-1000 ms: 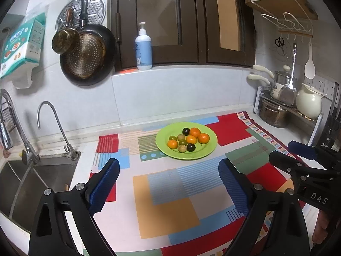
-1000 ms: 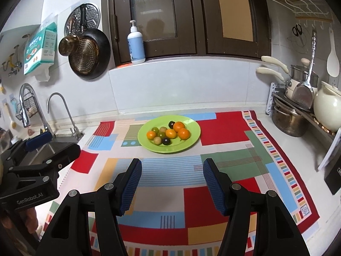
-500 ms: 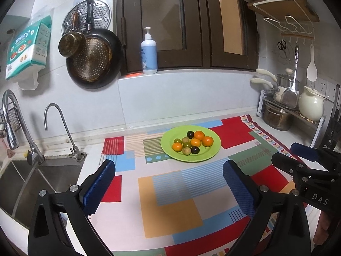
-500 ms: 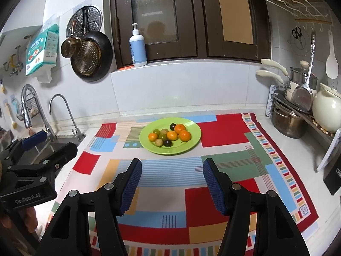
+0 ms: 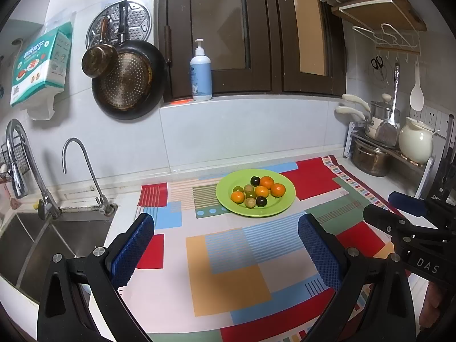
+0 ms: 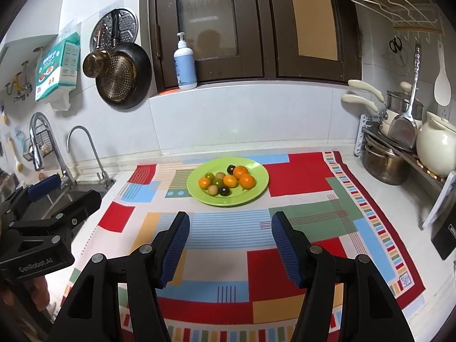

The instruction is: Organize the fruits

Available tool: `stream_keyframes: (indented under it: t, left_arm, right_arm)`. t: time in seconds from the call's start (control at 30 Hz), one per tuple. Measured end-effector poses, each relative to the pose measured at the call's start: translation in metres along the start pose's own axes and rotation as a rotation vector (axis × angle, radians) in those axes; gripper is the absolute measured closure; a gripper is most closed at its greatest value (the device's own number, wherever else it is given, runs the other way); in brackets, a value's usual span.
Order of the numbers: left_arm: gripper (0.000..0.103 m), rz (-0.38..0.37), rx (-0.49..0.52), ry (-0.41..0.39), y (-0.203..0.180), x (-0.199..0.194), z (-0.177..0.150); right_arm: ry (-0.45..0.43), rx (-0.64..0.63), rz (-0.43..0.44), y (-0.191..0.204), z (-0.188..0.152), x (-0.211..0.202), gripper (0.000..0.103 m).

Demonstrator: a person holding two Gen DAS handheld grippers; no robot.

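Observation:
A green plate point(image 5: 282, 208) point(image 6: 256, 191) sits toward the back of a colourful patchwork mat point(image 5: 228, 262) point(image 6: 285, 228). On it lies a cluster of small fruits: several orange ones point(image 5: 278, 189) point(image 6: 246, 181), several green ones point(image 5: 250, 202) point(image 6: 213, 190) and two dark ones point(image 5: 261, 201) point(image 6: 224, 191). My left gripper point(image 5: 226, 252) is open and empty, held above the mat well short of the plate. My right gripper point(image 6: 229, 246) is open and empty, also short of the plate. Each gripper shows at the edge of the other's view.
A steel sink point(image 5: 37, 236) with two taps point(image 5: 85, 168) lies left of the mat. A rack with pots and a cream kettle point(image 5: 414, 142) stands at the right. Pans point(image 5: 128, 79) hang on the tiled wall. A soap bottle point(image 5: 201, 74) stands on the sill.
Both grippers have drawn back and risen slightly, so the plate looks a little farther away. The jaws stay open and empty. The fruits have not moved.

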State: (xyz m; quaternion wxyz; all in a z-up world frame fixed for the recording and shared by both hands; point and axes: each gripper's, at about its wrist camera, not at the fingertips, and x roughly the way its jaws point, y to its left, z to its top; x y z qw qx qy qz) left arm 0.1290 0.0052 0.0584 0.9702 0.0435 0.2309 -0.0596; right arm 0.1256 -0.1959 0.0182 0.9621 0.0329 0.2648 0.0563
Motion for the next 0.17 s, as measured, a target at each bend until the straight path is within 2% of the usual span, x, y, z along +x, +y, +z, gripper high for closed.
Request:
stream_keyframes:
  t: [0.17]
  left_arm:
    - [0.000,0.005,-0.008,0.001,0.0012,-0.0002,-0.0008]
  right_arm:
    - [0.001,-0.005,0.007,0.0002,0.0003,-0.0014,0.042]
